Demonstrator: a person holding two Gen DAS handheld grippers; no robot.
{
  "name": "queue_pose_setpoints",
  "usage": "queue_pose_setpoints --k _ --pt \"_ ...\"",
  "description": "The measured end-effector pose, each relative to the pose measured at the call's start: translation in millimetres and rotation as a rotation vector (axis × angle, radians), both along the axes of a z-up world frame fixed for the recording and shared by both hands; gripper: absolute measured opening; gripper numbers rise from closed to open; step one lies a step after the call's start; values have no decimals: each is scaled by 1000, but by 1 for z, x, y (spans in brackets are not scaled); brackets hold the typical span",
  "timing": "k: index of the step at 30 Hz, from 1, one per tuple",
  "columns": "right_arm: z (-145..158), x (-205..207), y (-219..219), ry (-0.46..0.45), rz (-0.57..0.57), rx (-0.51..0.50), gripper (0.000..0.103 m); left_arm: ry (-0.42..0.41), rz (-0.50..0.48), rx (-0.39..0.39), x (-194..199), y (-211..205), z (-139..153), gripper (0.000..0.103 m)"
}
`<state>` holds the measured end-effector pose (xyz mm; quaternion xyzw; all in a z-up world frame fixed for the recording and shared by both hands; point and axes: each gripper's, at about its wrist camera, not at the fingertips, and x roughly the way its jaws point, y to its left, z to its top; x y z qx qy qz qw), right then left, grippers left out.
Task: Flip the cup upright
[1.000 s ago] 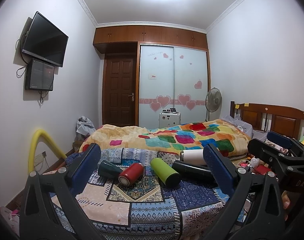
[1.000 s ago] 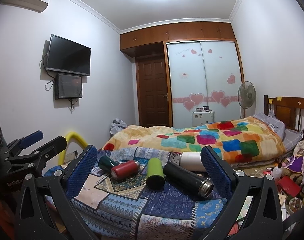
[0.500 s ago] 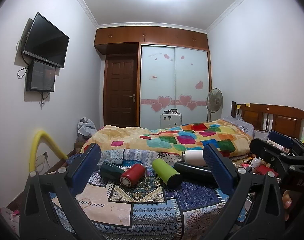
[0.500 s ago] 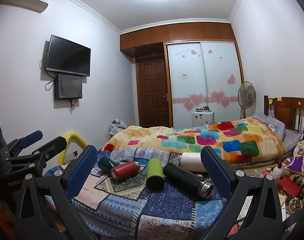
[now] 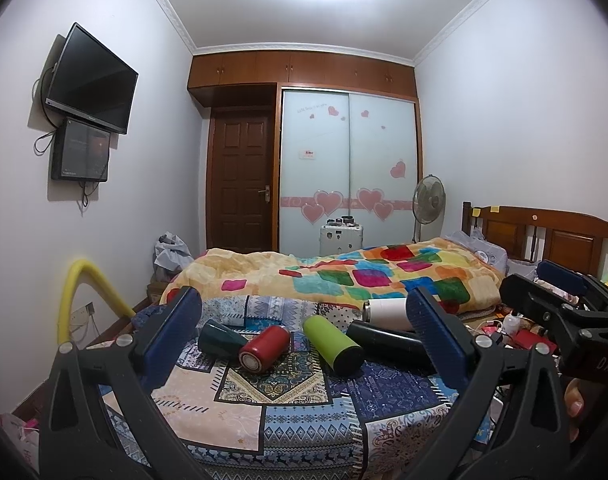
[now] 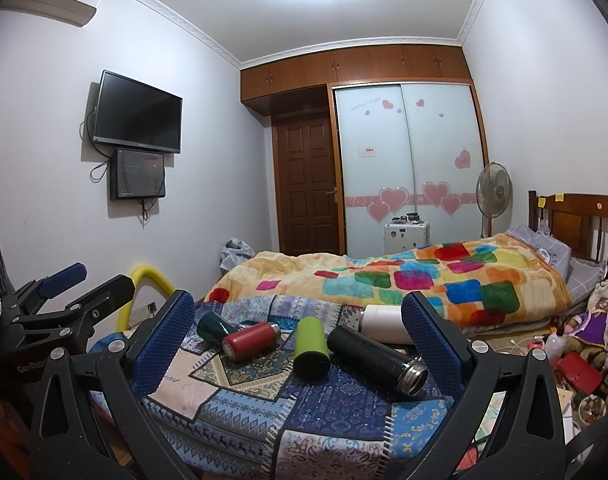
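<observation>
5 cups lie on the patterned cloth (image 5: 240,412): dark green cup (image 5: 218,339), red cup (image 5: 264,348), lime cup (image 5: 332,344), black cup (image 5: 387,338), white cup (image 5: 385,313). Left gripper (image 5: 304,344) and right gripper (image 6: 298,340) wide open, empty, barely shifted since 1 s ago; nothing flipped yet.

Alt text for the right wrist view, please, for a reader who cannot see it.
Five cups lie on their sides on a patterned cloth, framed by the open, empty right tongs: dark green cup, red cup, lime green cup, black cup, white cup. Behind them, a bed with a colourful quilt.
</observation>
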<state>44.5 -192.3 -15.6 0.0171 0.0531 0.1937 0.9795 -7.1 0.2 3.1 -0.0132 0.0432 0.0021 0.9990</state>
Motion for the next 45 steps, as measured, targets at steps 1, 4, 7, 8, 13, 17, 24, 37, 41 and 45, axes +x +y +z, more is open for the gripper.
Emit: queue_pose_setpoints --k 1,4,7,8,13,17,24,37,41,45 --pt "0 0 0 0 -1 -1 103 0 -1 0 0 0 0 103" --pt "-1 0 0 0 0 -1 103 1 -2 0 1 0 -1 103" --pt "0 0 1 -1 -1 0 103 3 -3 4 2 1 -2 103" --pt "0 0 1 -1 -1 0 103 3 -3 5 2 1 -2 103" --pt "0 1 3 6 3 -2 103 13 -11 1 8 1 -6 103" --pt "-2 9 9 16 5 -7 103 18 -14 -1 16 5 -8 103" --pt "-16 36 13 59 -2 -22 103 90 -15 9 57 17 -19 103" --pt "-51 109 12 175 -24 -46 103 439 -67 57 204 44 -78 78" --pt "-61 132 17 200 -34 -76 103 555 -113 82 245 46 -98 71" --pt "-67 155 19 235 -15 -102 103 640 -114 114 284 51 -116 71"
